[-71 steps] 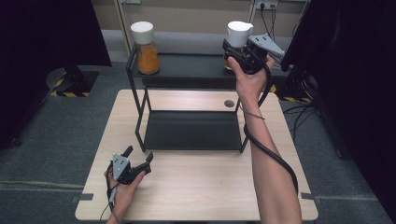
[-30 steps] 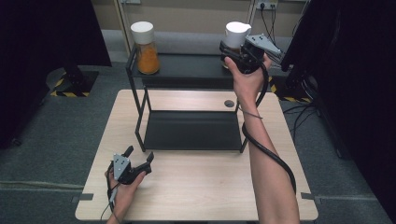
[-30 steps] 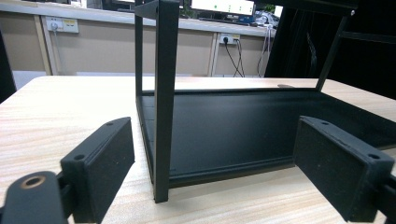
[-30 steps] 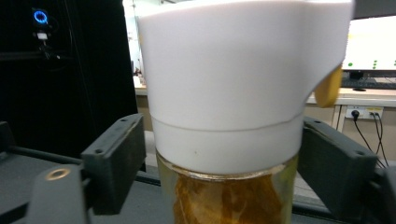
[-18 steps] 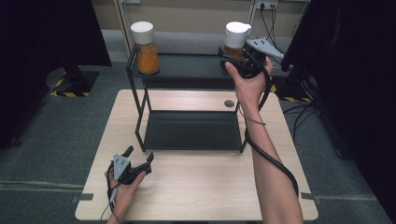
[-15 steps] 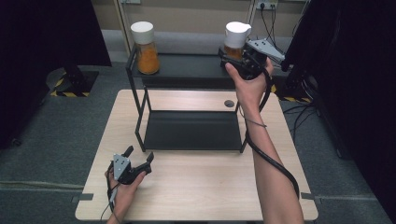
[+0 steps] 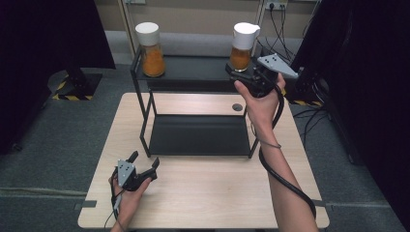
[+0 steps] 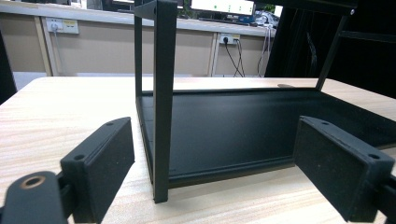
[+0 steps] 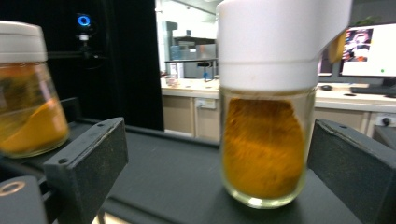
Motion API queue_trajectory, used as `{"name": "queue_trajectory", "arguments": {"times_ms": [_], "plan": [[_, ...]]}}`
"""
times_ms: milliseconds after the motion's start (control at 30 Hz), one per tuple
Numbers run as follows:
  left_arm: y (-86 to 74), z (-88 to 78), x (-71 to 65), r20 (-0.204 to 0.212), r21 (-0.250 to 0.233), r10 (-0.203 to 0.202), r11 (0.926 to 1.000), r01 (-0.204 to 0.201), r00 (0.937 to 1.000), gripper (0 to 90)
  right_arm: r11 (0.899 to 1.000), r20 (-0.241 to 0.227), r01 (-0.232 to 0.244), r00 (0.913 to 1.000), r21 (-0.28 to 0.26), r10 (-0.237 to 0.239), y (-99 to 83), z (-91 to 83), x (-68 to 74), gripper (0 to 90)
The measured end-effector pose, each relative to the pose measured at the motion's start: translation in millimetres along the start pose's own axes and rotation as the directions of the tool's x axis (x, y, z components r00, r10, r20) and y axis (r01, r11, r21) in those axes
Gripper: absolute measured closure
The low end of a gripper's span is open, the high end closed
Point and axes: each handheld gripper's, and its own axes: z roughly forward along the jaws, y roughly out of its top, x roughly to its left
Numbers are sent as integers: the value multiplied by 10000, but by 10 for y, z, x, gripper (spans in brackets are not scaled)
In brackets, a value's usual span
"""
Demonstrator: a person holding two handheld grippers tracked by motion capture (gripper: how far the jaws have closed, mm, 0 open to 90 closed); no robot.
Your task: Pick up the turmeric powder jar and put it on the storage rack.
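Standing between the gaping right claw (image 9: 217, 172), a jar (image 9: 264, 107); left claw (image 8: 224, 172) wide.

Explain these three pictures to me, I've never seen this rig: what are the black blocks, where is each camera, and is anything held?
No robot here: a person holds a two-jaw gripper in each hand. The high view looks down from above the person's side of the table. The other two cameras ride on the grippers, so the black blocks at the bottom of those pictures are each gripper's own jaws.

On the table stands a black rack with two shelves. Two jars of orange powder with white lids stand on its top shelf: the left jar and the right jar.

The left gripper rests low on the table, jaws wide apart, facing the rack's front post. The right gripper is raised to the top shelf, jaws open on either side of the right jar with a gap showing at each side. Nothing is held.
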Motion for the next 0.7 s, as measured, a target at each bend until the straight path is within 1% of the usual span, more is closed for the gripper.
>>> {"name": "queue_trajectory", "arguments": {"times_ms": [67, 333, 533, 700], "plan": [[0, 0, 0, 0, -1, -1, 10000, 1, 10000, 116, 9999, -71, 119, 9999, 19, -119, -21, -48, 7, 55], [-3, -1, -1, -7, -14, -7, 10000, 7, 10000, 117, 10000, -200, 48, 9998, -30, -49, -123, -186, 5, 55], [-2, -2, -3, -15, -13, -1, 10000, 1, 10000, 116, 9997, -274, 231, 9994, -1, -231, -220, -287, 3, 56], [0, -1, -6, -17, 3, 41, 10000, -41, 10000, 116, 9996, -376, 270, 9989, 66, -268, -297, -378, -13, 56]]}}
